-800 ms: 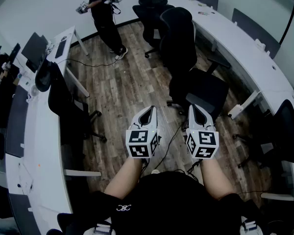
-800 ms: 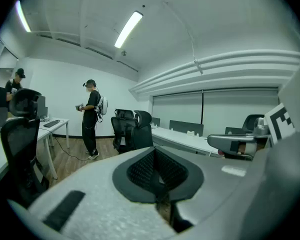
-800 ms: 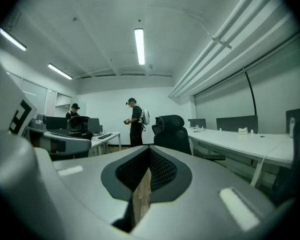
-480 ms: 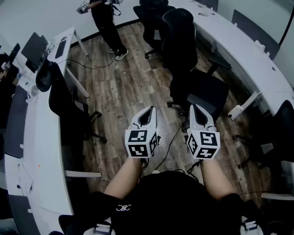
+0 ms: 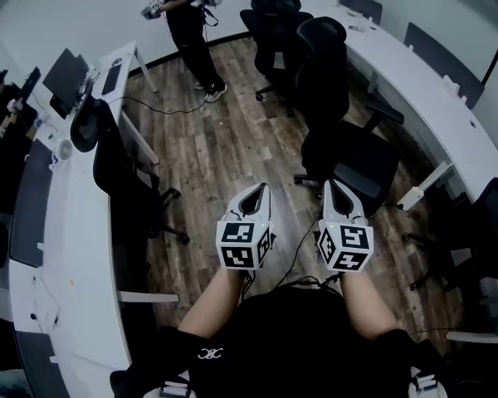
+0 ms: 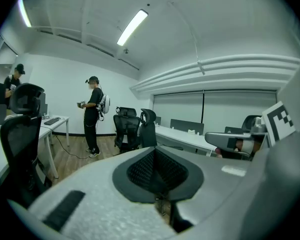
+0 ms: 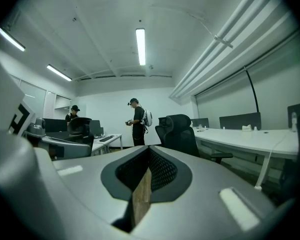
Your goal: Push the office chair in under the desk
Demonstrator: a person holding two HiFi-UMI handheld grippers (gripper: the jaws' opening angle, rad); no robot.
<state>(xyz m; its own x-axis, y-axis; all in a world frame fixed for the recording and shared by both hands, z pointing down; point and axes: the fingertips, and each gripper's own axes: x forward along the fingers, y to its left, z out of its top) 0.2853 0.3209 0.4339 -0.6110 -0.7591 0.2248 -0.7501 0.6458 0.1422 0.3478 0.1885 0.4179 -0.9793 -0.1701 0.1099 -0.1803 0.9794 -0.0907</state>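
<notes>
The office chair (image 5: 349, 143) stands just ahead of the right tongs (image 5: 335, 193), turned out from the white desk (image 5: 436, 89) off to their right, not yet tucked under it and untouched. The right tongs and the left tongs (image 5: 253, 196) are both closed together on nothing. Against the earlier frames, chair and floor have slid slightly right and nearer the tongs in the head view. This suggests an approach, with the push not begun.

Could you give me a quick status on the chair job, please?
Left hand-held gripper and right hand-held gripper shut, empty. Office chair out from desk, untouched. Second chair just beyond it.
</notes>
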